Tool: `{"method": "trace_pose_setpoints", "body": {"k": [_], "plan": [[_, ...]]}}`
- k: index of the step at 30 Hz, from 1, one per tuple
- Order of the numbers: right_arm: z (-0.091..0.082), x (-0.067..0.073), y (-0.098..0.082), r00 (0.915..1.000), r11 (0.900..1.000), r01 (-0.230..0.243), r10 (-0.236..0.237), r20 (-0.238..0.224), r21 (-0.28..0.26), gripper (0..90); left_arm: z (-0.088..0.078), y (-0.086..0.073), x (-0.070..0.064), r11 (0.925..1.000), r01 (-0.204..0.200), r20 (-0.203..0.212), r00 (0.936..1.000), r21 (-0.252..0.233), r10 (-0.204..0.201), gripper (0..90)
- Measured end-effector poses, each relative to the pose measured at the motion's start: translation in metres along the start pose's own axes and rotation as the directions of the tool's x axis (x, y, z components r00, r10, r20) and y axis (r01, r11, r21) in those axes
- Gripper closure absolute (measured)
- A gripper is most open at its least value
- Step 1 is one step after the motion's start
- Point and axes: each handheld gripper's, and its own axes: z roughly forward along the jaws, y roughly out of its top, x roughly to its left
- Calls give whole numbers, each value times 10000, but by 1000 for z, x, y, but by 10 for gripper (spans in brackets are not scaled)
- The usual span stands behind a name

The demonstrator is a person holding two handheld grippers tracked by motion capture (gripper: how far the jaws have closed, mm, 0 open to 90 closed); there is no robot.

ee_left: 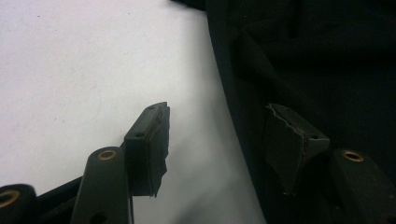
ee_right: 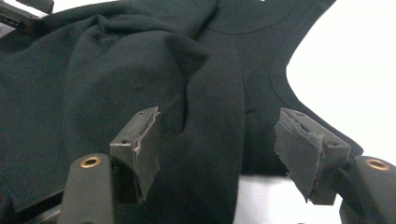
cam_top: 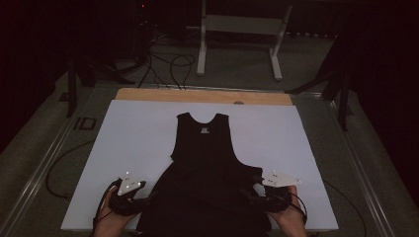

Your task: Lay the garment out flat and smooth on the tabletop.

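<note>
In the high view a black sleeveless top [cam_top: 203,163] lies on the white sheet [cam_top: 133,143] covering the desk [cam_top: 202,95], neckline toward twelve o'clock and hem toward six. The upper half lies flat and smooth; the lower half is bunched and wider, with folds piled near the hem. The left tongs [cam_top: 148,193] sit at the garment's eight o'clock edge and the right tongs [cam_top: 249,190] at its four o'clock edge, each held by a hand coming in from six o'clock. Judging by this, the work looks like folding or smoothing the top, and it is at an early stage: no clean fold has been made, and the rumpled lower part is yet to be dealt with.

In the left gripper view the left tongs [ee_left: 219,135] are spread, one jaw over the white sheet at nine o'clock, the other over dark cloth at three o'clock. The garment's side edge [ee_left: 233,116] runs between them, not pinched.

In the right gripper view the right tongs [ee_right: 217,140] are spread too, astride a raised ridge of fabric [ee_right: 210,121] that runs toward twelve o'clock; the pads are not pressing on it. The cloth looks soft, matte and thick, heaped in loose folds at ten o'clock, with a curved armhole seam at one o'clock.
</note>
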Motion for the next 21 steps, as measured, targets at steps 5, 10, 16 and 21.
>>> {"method": "trace_pose_setpoints", "body": {"k": [5, 10, 16, 21], "plan": [[0, -6, -6, 9995, 9993, -317, 315, 61, 194, 326, 6, 2, -1, 9999, 25, -56, 10000, 145, -24, 414], [-1, -10, -12, 9985, 9971, -539, 534, 109, 531, 333, 9, 3, -3, 9997, -24, 41, 10000, 238, 23, 418], [-10, -13, -20, 9935, 9912, -1063, 1092, -333, 787, 426, 9, 3, -4, 9995, 7, 249, 9997, 330, -15, 489], [-4, -15, -22, 9843, 9847, -1360, 1468, -979, 1086, 524, 10, 3, -4, 9993, 69, 415, 9991, 359, -84, 597]]}}
